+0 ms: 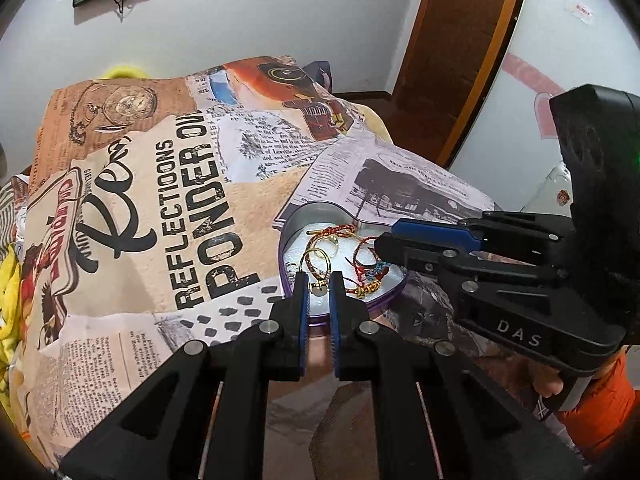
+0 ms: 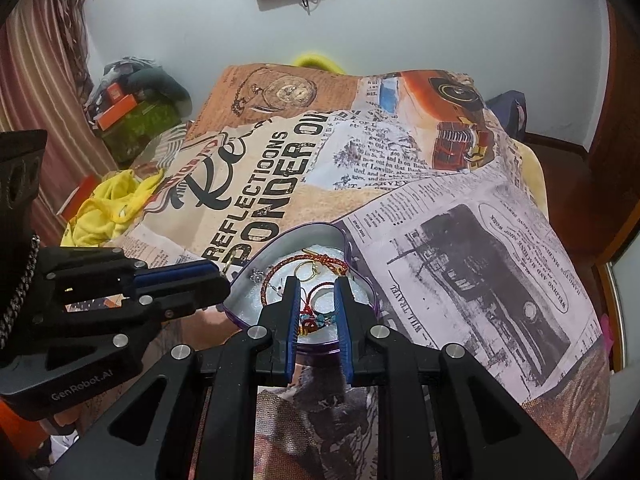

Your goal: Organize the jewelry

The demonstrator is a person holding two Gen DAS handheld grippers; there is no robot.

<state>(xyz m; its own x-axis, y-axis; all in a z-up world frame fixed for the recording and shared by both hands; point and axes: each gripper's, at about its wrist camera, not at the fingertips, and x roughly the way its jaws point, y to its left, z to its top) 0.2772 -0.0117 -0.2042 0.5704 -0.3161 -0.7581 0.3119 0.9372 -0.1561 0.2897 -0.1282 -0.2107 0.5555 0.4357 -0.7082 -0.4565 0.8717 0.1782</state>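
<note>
A purple-rimmed silver tin (image 2: 352, 252) holds gold rings (image 1: 318, 258) and red cords (image 2: 276, 276), on a tan, orange and grey newsprint-patterned cloth (image 1: 160, 184), near yellow fabric (image 2: 108, 208).

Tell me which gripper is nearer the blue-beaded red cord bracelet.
Right. The right gripper hangs over the bracelet; the left gripper sits aside at the heart-shaped tin's rim.

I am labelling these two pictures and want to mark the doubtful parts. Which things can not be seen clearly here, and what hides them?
- Left wrist view: the right gripper covers the heart-shaped tin on its right side.
- Left wrist view: the gold hoop near the left gripper; whether it is gripped cannot be told.
- Right wrist view: the red cord bracelets are tangled; their number is unclear.
</note>
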